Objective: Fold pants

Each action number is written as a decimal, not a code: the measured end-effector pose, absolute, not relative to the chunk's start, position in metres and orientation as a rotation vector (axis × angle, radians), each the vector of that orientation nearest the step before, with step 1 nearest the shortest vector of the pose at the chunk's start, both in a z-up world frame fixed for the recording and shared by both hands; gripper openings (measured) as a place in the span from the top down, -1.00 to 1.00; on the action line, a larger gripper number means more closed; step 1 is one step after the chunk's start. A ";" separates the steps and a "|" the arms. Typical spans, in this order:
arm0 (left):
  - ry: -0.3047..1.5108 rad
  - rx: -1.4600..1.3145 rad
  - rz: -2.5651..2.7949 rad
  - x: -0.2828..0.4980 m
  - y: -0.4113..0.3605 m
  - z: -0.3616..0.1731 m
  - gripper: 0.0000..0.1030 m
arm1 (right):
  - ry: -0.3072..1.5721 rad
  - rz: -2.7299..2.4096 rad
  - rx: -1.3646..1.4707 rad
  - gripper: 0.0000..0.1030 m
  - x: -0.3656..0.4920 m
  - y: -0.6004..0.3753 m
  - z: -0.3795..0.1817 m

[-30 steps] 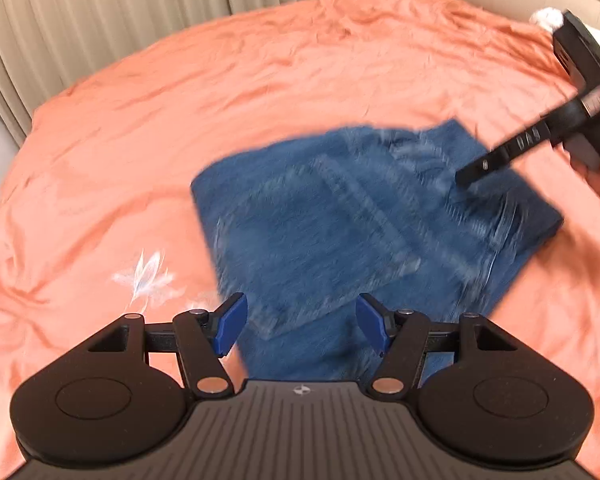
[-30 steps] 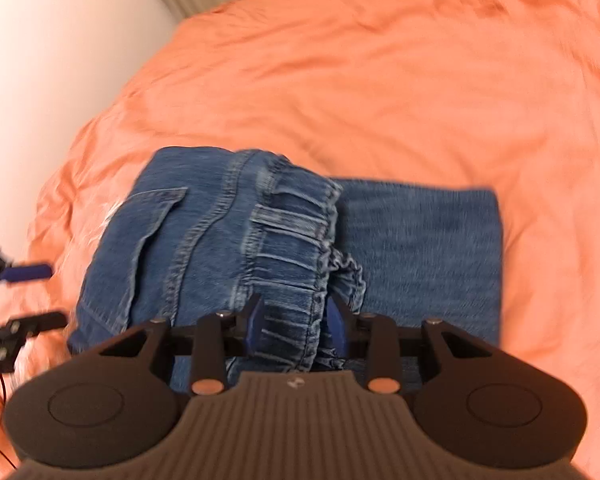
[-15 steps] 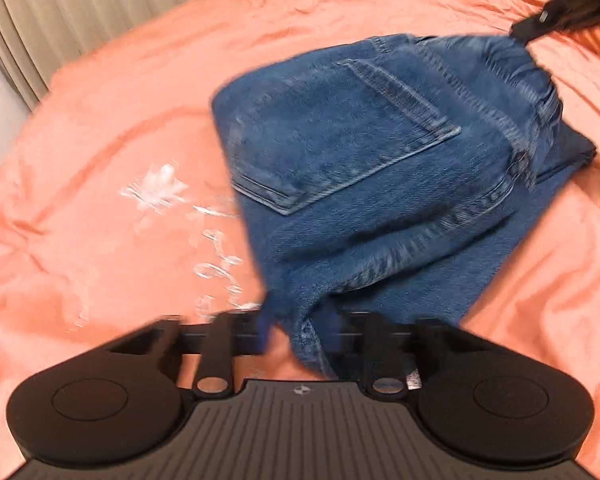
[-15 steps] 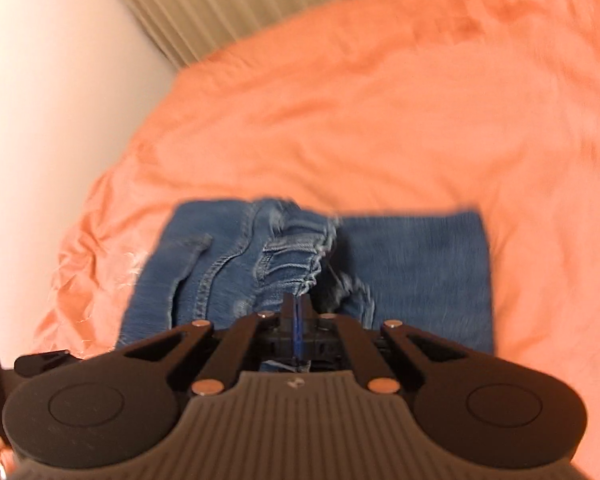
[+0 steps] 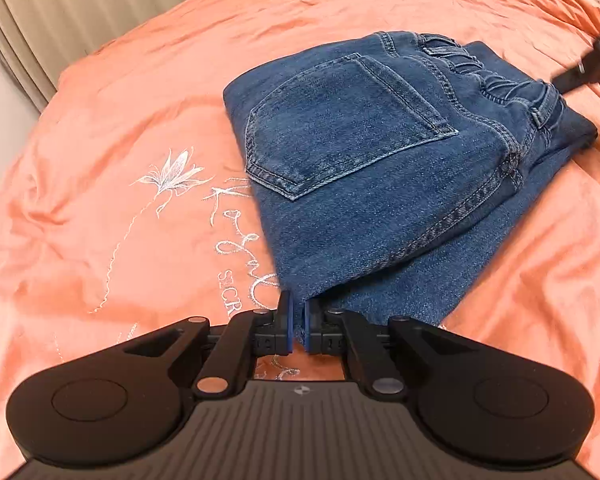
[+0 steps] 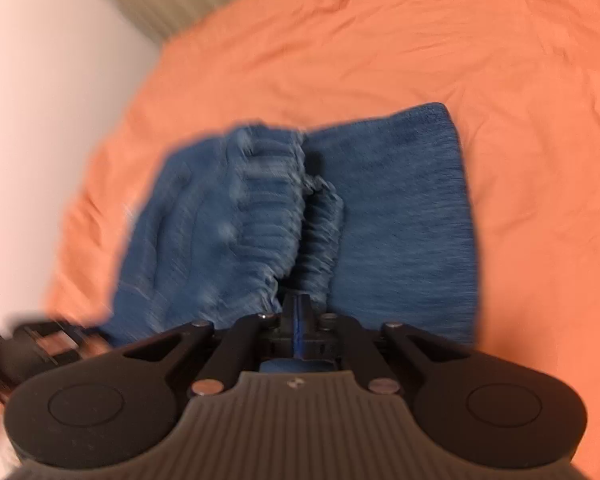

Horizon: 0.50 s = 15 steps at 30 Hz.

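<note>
Folded blue jeans (image 5: pixel 380 168) lying on an orange bedspread (image 5: pixel 120 120), straight ahead of both tongs and reaching right up to their tips. Left gripper (image 5: pixel 296 328) nipped nearly shut on the nearest corner of the denim, a thin edge of cloth showing between the blue pads; back pocket (image 5: pixel 340 124) facing up just beyond, embroidered lettering (image 5: pixel 236 248) on the spread to the left of the tips. Right gripper (image 6: pixel 298 328) pressed fully together at the gathered waistband (image 6: pixel 272 208), with ruffled denim bunched directly ahead of the tips; too blurred there to tell how much cloth sits between the pads, though a grip on the waistband edge looks likely. Lower folded layer of denim stretching away to the right of the right tongs. Judged to be mid-fold: both ends of the top layer taken, a further fold or a tidy shift of the bundle about to follow. Next move calls for raising both held edges together, keeping them level and taut, carrying them across without dragging the layer beneath, then laying down edge to edge before letting go.
</note>
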<state>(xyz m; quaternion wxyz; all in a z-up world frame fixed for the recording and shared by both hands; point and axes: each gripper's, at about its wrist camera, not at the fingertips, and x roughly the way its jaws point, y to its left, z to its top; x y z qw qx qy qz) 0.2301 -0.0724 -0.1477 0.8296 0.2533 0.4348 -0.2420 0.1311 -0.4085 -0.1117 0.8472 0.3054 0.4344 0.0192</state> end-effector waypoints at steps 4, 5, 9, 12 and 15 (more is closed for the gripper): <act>0.947 0.536 -0.496 0.234 -0.077 -0.148 0.92 | 0.830 0.055 0.692 0.23 0.139 -0.411 -0.101; 0.948 0.539 -0.493 0.236 -0.078 -0.150 0.92 | 0.834 0.064 0.698 0.23 0.145 -0.410 -0.101; 0.955 0.520 -0.487 0.237 -0.077 -0.151 0.91 | 0.887 0.071 0.743 0.24 0.169 -0.406 -0.121; 0.966 0.511 -0.485 0.238 -0.076 -0.150 0.91 | 0.934 0.047 0.750 0.78 0.178 -0.400 -0.138; 0.974 0.507 -0.482 0.240 -0.076 -0.152 0.91 | 0.856 0.085 0.703 0.91 0.175 -0.395 -0.118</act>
